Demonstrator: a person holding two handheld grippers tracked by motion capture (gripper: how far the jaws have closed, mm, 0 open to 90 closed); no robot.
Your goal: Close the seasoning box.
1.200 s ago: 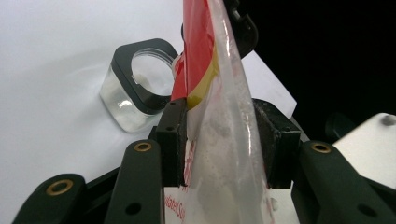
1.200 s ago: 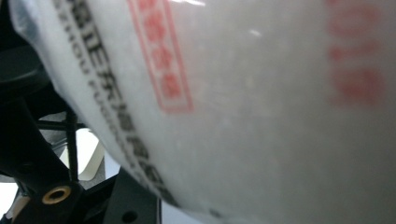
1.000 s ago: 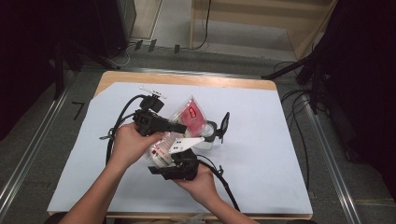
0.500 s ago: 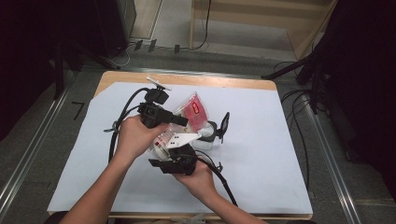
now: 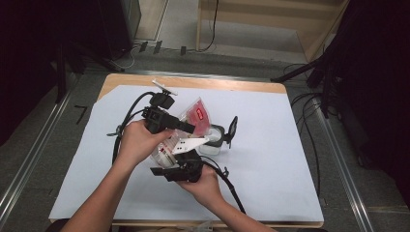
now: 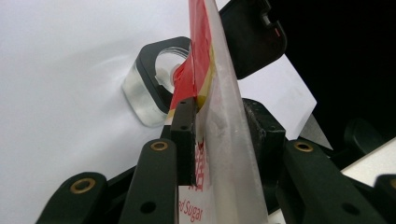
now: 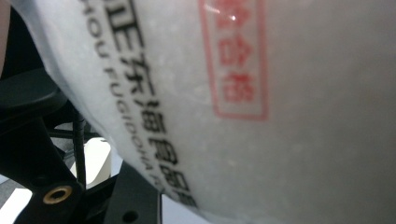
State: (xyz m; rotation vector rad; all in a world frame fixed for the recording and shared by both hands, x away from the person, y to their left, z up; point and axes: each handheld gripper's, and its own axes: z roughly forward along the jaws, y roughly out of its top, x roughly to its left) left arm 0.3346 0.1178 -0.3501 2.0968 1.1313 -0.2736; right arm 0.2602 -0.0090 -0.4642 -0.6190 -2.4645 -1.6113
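A clear bag of white sugar with a red top (image 5: 197, 115) is held tilted over a small clear jar (image 5: 212, 137), whose black flip lid (image 5: 233, 128) stands open. My left gripper (image 5: 188, 129) grips the bag's upper part. The bag (image 6: 219, 93) sits between its pads, and both still touch it, though the jaws have just been opening. The jar (image 6: 154, 88) and its lid (image 6: 254, 37) lie just beyond. My right gripper (image 5: 174, 157) is shut on the bag's lower end from below. Printed plastic of the bag (image 7: 257, 116) presses close to the right gripper's camera.
A white sheet (image 5: 290, 159) covers the wooden table (image 5: 232, 84). Cables trail from both grippers, on the left (image 5: 126, 116) and toward the front (image 5: 232, 191). Metal rails (image 5: 338, 159) run along both sides of the table.
The left hand and its gripper have shifted slightly toward the table's far side. The bag, the jar and the right gripper stay where they were.
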